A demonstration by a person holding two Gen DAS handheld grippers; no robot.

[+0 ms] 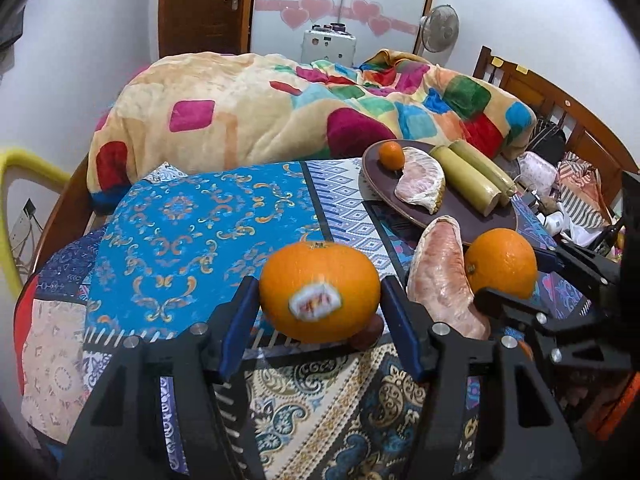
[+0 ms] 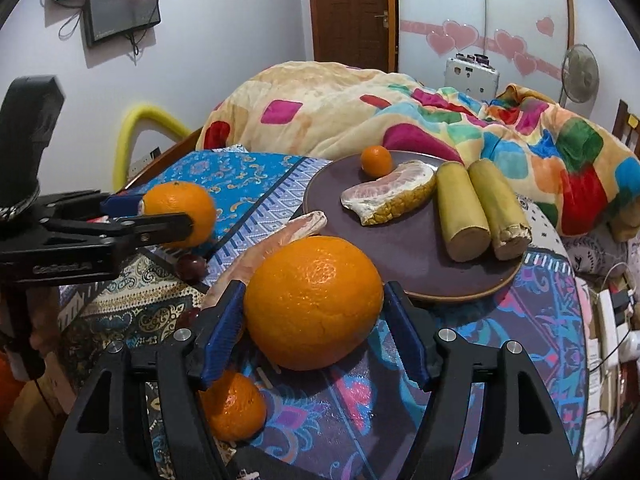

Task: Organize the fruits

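My left gripper [image 1: 320, 304] has its blue pads either side of the stickered orange [image 1: 319, 292], but I can't tell if they're actually squeezing it. Same with the right gripper [image 2: 314, 312] around the big orange [image 2: 313, 307], low over the patterned counter [image 2: 540, 320] just beside the brown plate [image 2: 404, 256].

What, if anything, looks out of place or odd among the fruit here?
One pomelo wedge lies off the plate, on the cloth between the two held oranges, while another wedge sits on it. A small dark red fruit and a loose orange also lie on the cloth. Nothing looks spilled or damaged.
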